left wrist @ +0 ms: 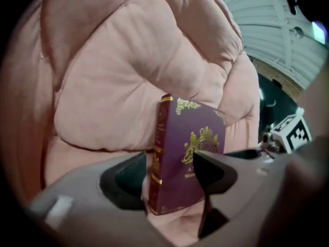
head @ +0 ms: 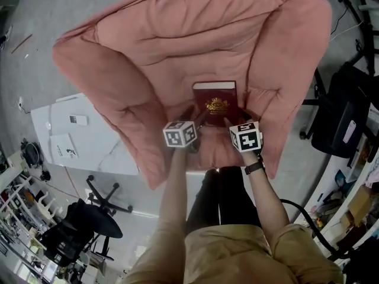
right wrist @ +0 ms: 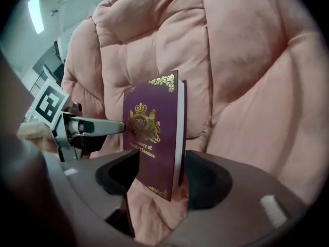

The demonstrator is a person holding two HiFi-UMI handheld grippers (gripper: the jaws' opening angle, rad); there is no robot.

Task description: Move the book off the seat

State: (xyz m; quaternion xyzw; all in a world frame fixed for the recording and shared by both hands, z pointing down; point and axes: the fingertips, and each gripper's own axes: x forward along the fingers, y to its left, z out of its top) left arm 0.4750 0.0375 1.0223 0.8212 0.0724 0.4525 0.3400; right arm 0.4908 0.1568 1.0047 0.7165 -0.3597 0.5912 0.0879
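book (head: 215,104): stood upright on seat (head: 177,46), between both jaw pairs | left gripper (left wrist: 167,180): jaws released, wide | right gripper (right wrist: 163,178): jaws released, wide | handling: judged stiff, light, cover slick; best pinched across both covers

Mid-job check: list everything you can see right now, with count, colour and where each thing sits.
book: one, maroon with gold print, upright on the seat against the backrest
padded chair: one, pink, centre of the head view
table: one, white, left of the padded chair
small device: one, white, on the table
booklet: one, white, on the table
office chairs: two, black, one lower left, one far right
wristwatch: one, black, on the person's right wrist
left claw: one, grey, open, with the book's spine side between its jaws
right claw: one, grey, open, with the book's page-edge side between its jaws
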